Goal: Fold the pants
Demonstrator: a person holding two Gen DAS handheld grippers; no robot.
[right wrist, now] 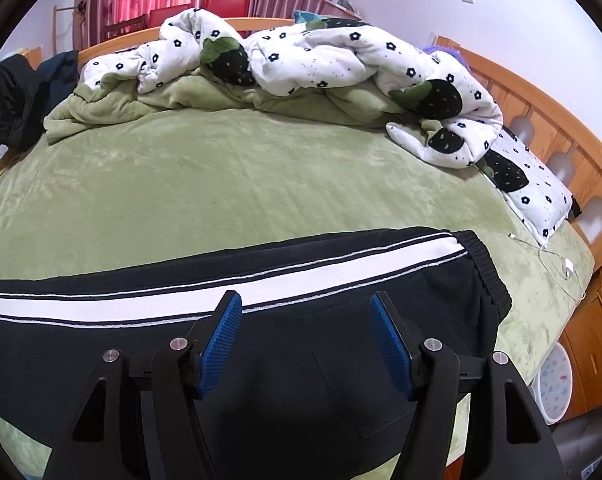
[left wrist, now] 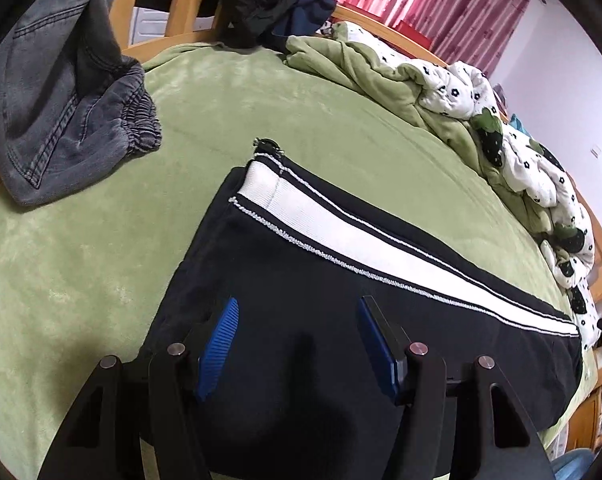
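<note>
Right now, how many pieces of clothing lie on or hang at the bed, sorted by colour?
Black with a white stripe: 1, the track pants
Grey denim: 1, the jeans
Dark, draped on the bed frame: 1 heap; how many pieces are in it cannot be told
Total: 3 at least

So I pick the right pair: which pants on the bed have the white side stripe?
The black pants under the jaws; the grey jeans have none.
</note>
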